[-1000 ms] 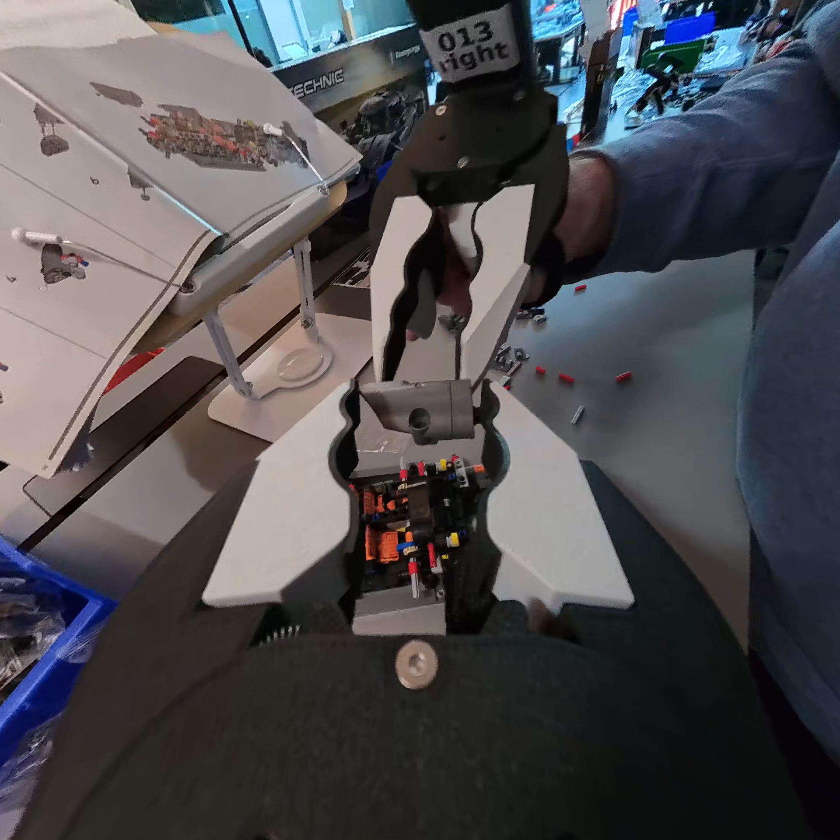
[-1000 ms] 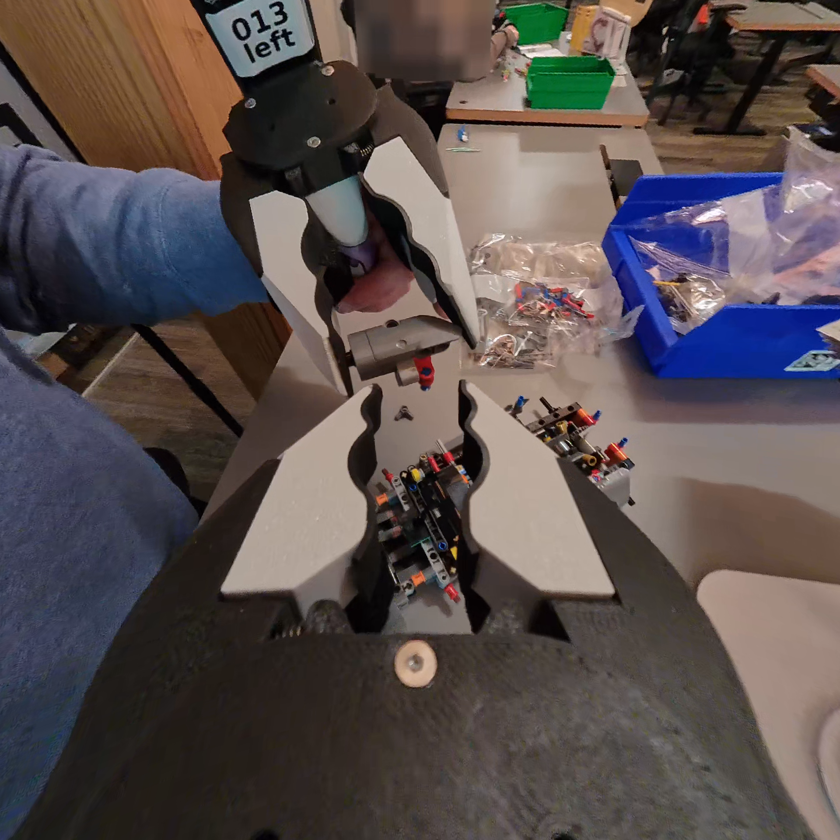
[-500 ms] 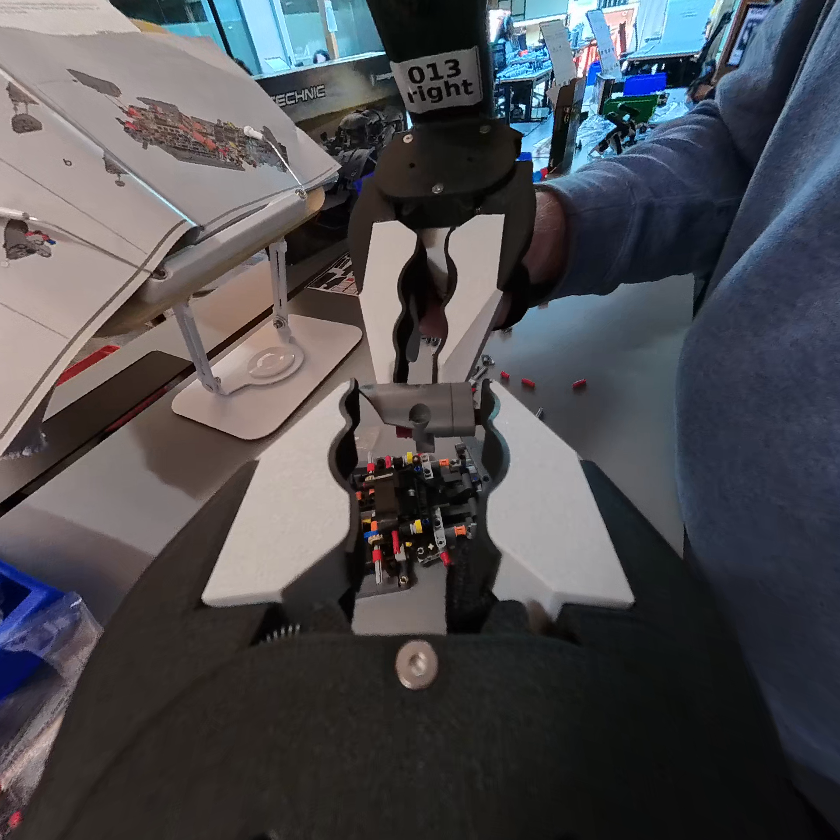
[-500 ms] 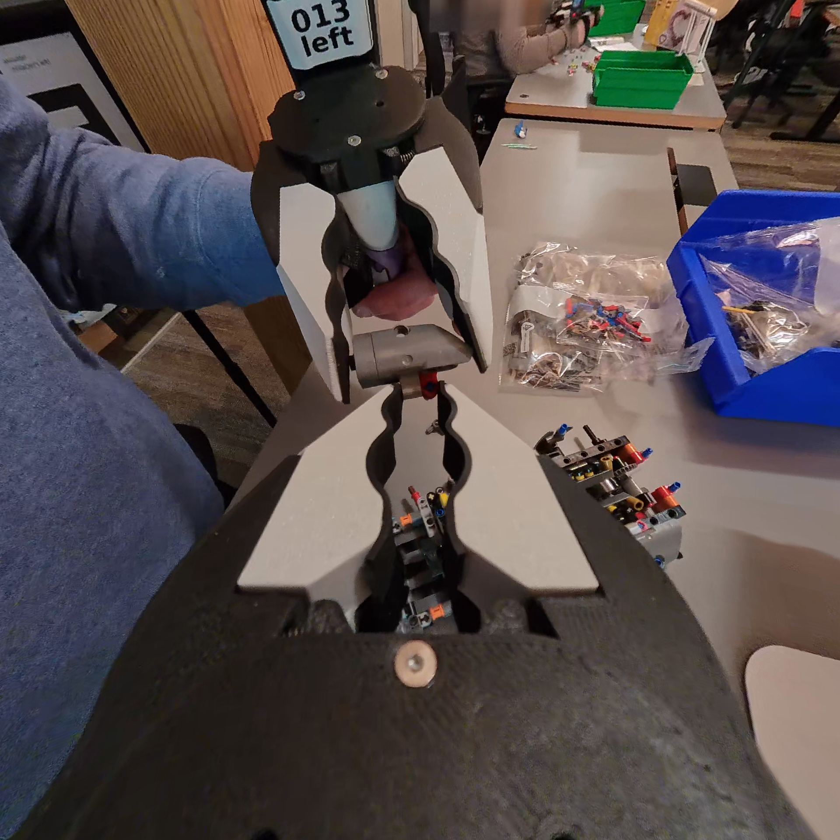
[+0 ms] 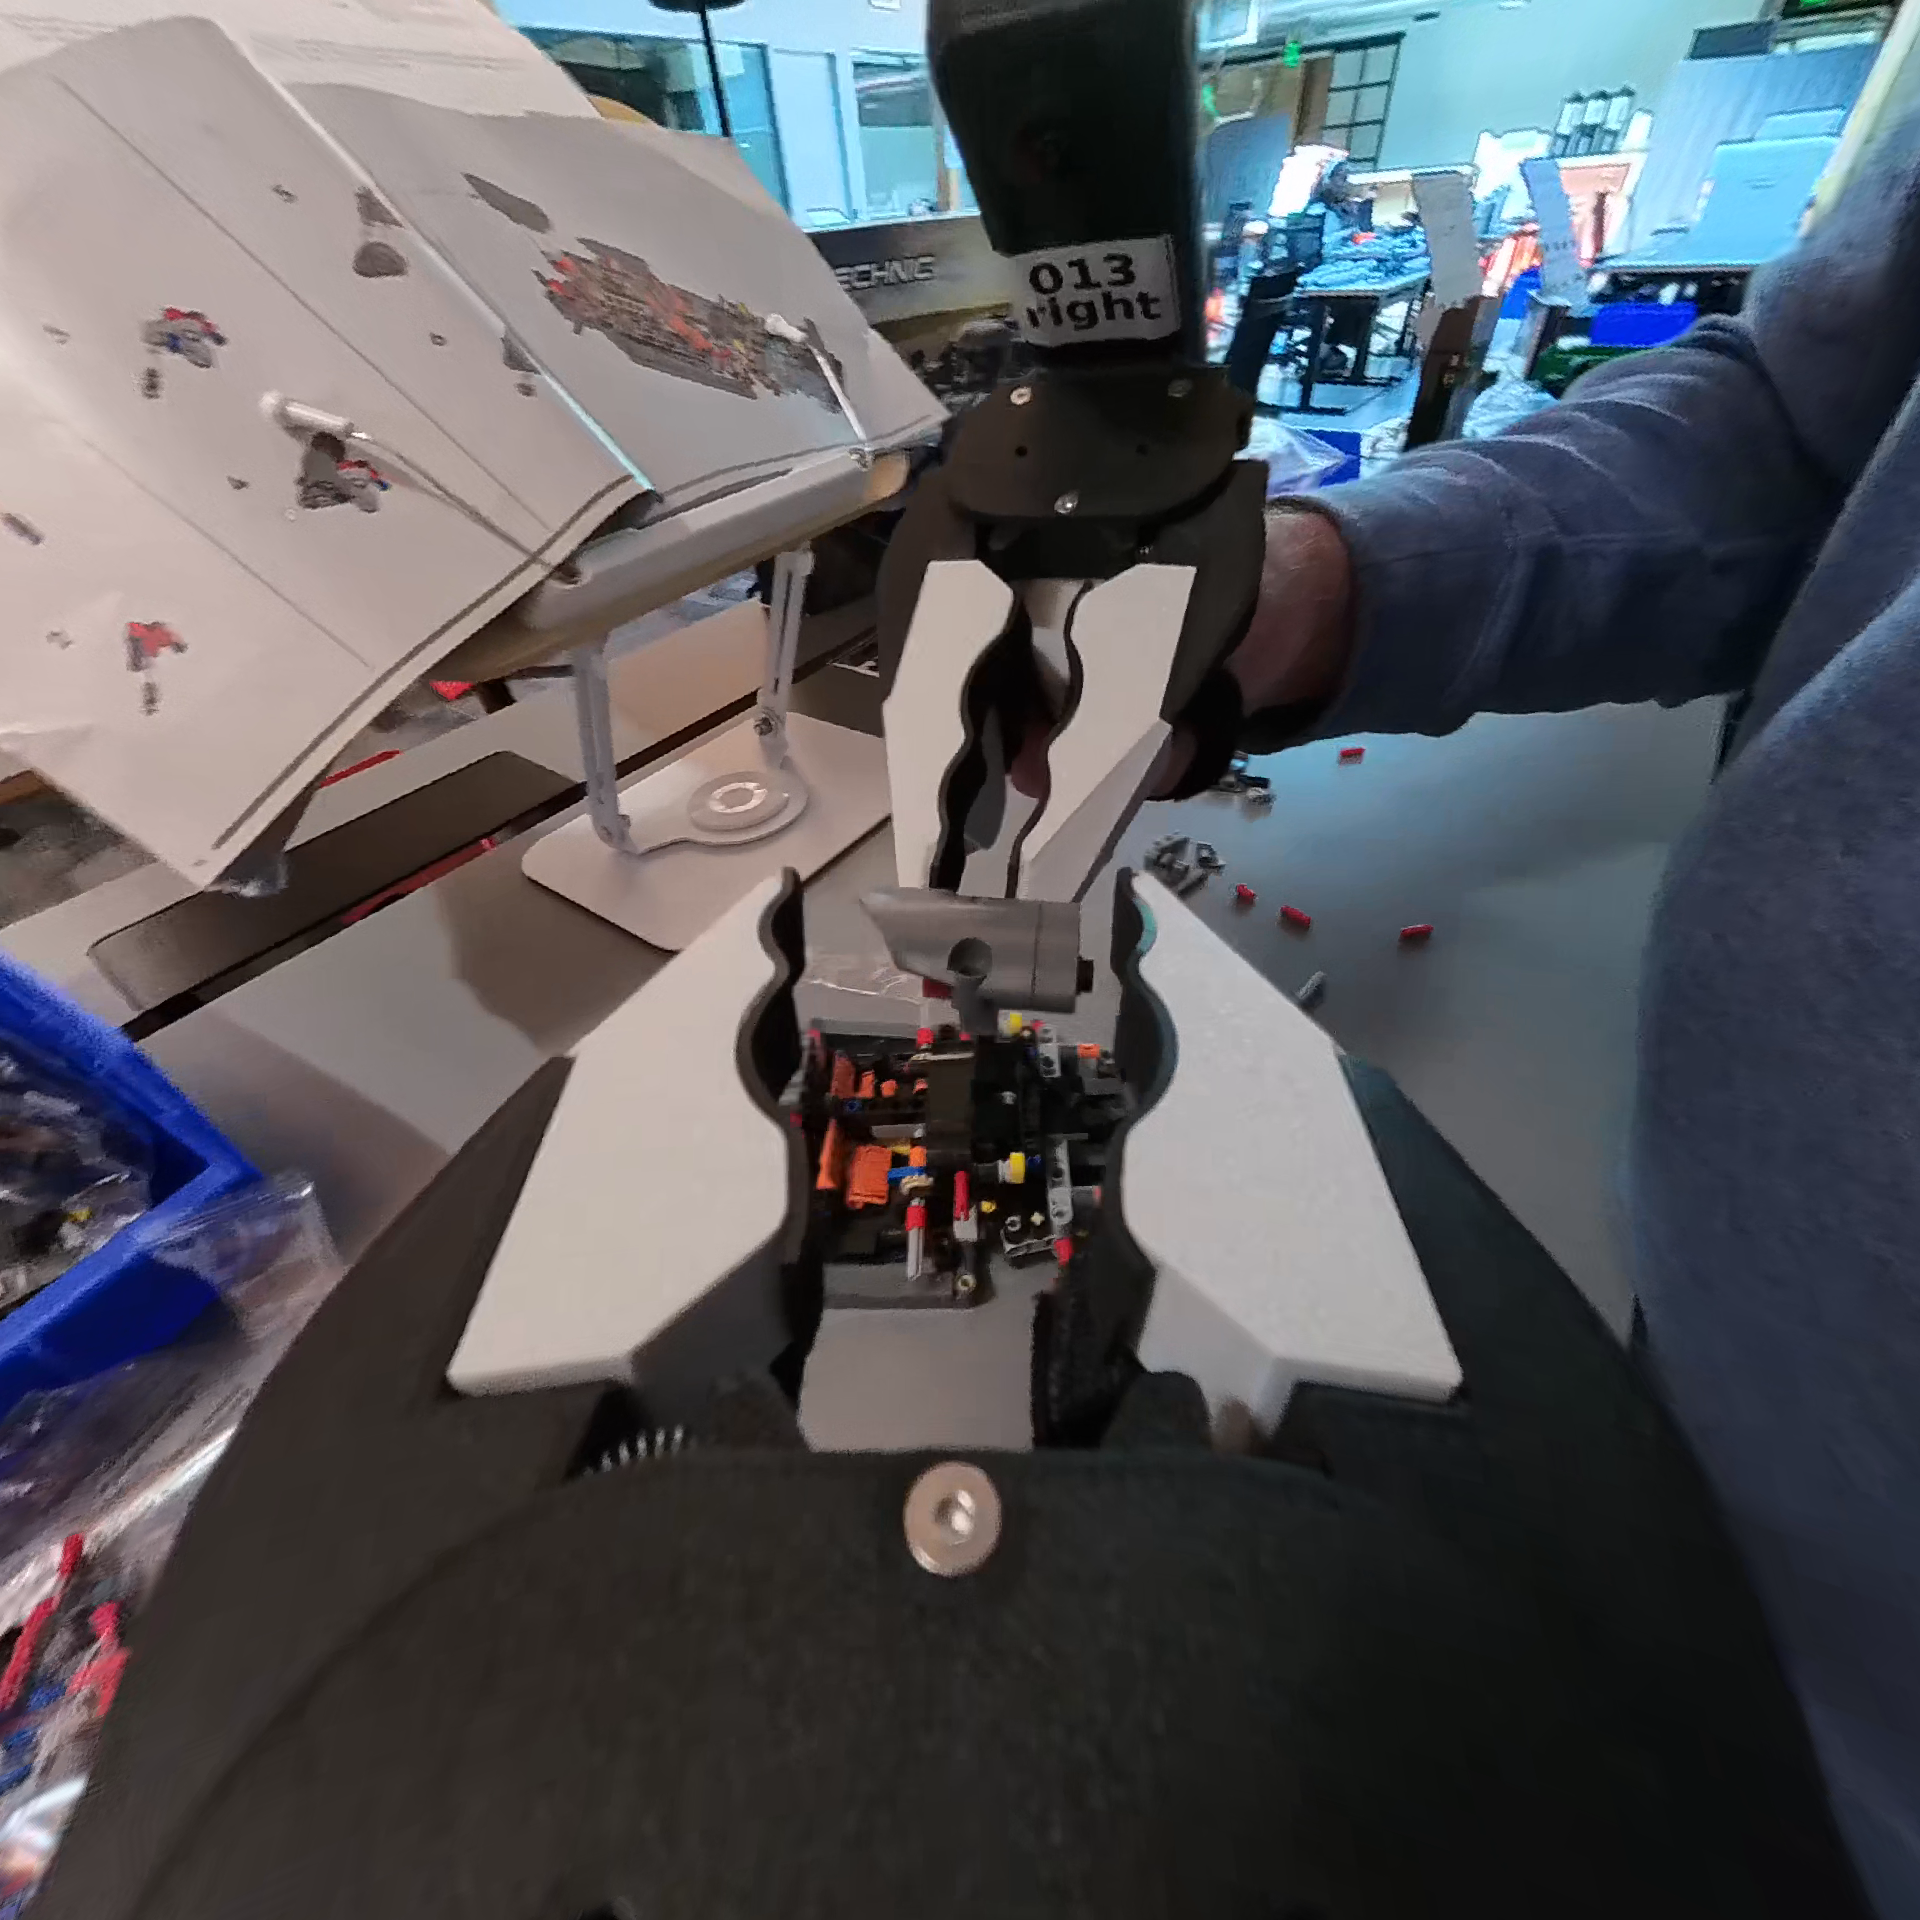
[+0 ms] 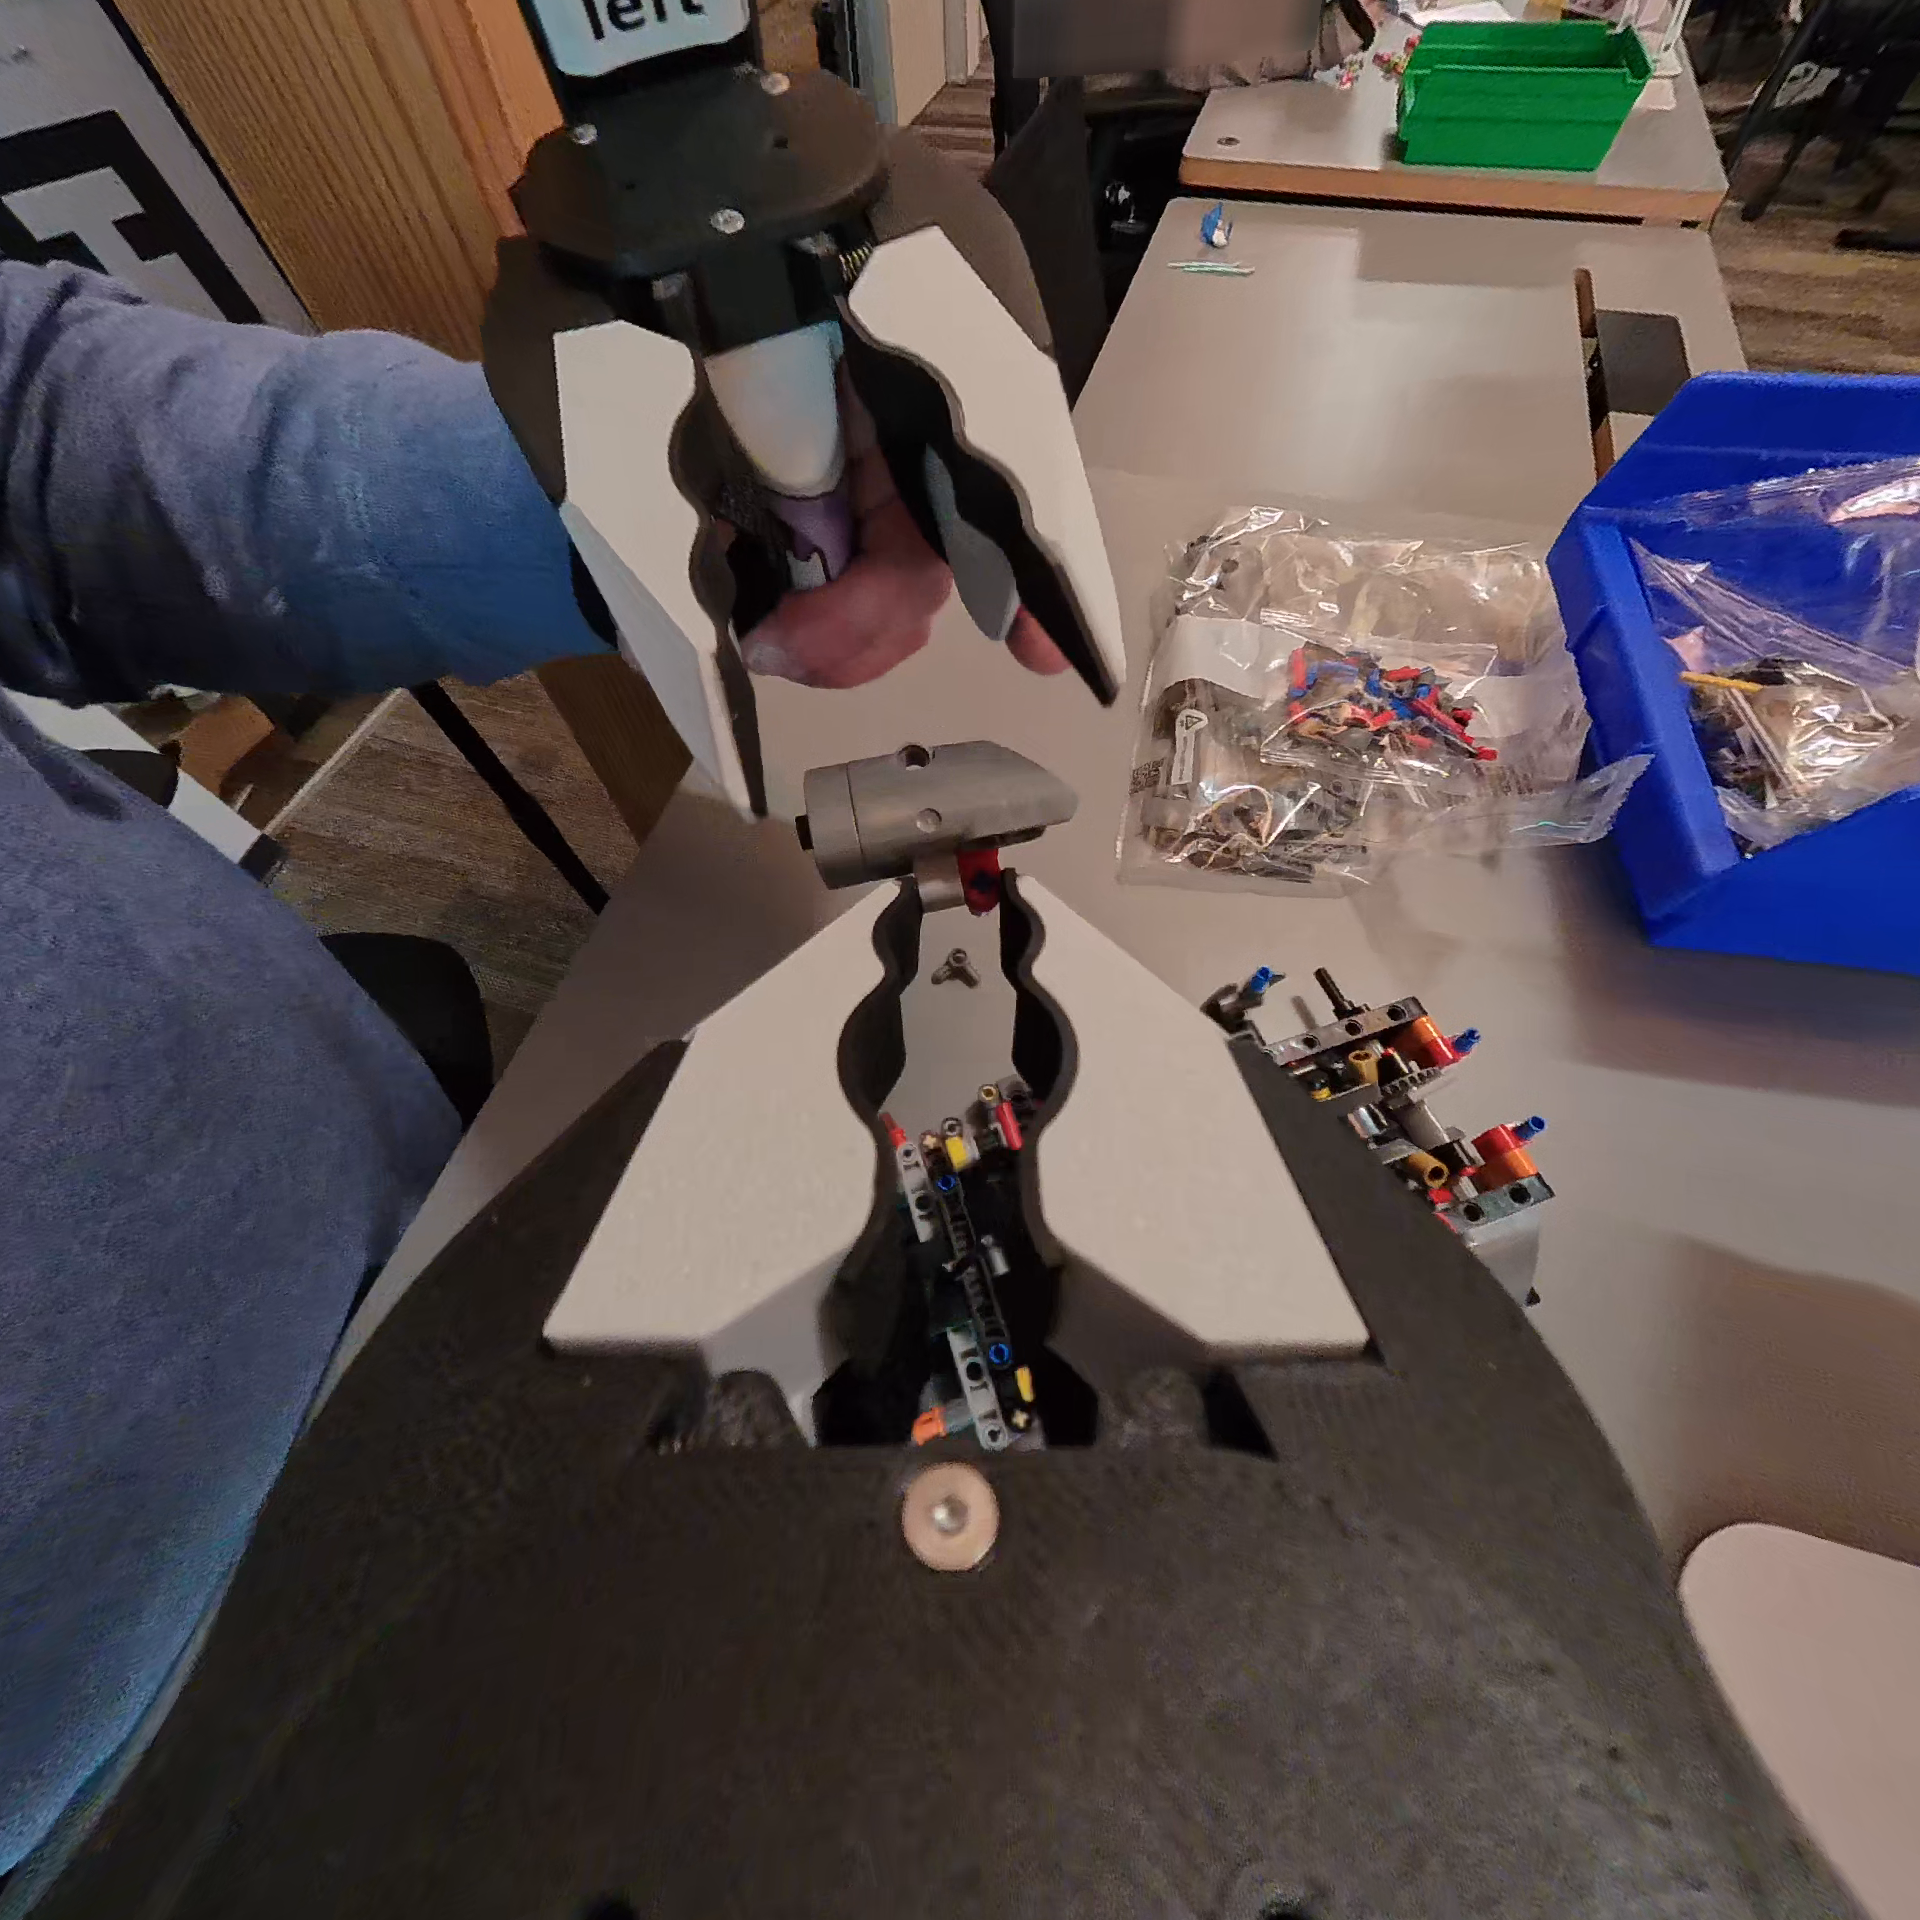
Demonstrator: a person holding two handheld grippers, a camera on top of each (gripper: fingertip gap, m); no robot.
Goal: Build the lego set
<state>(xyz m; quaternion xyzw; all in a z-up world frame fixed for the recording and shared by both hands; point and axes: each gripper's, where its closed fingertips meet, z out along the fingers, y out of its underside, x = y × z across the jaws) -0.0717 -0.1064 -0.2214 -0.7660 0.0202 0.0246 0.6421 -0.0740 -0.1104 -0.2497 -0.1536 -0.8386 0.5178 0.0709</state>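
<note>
Left tongs (image 6: 925, 748): spread wide, tips either side of the grey piece without gripping it; holding nothing.
Grey piece (image 6: 935, 805): rounded grey block with small holes, carried on a short grey-and-red stem; raised above the tabletop (image 6: 1351, 343), between the two tongs.
Right tongs (image 6: 951, 894): narrowed onto the stem, bearing the grey piece.
Main assembly (image 5: 956, 1132): dense black frame with orange, red and yellow pins; lies on the tabletop below the tongs.
Second sub-assembly (image 6: 1403, 1112): lies apart, further right.
Progress: mid-build, as judged; grey piece unattached, bagged parts (image 6: 1340, 707) still sealed.
</note>
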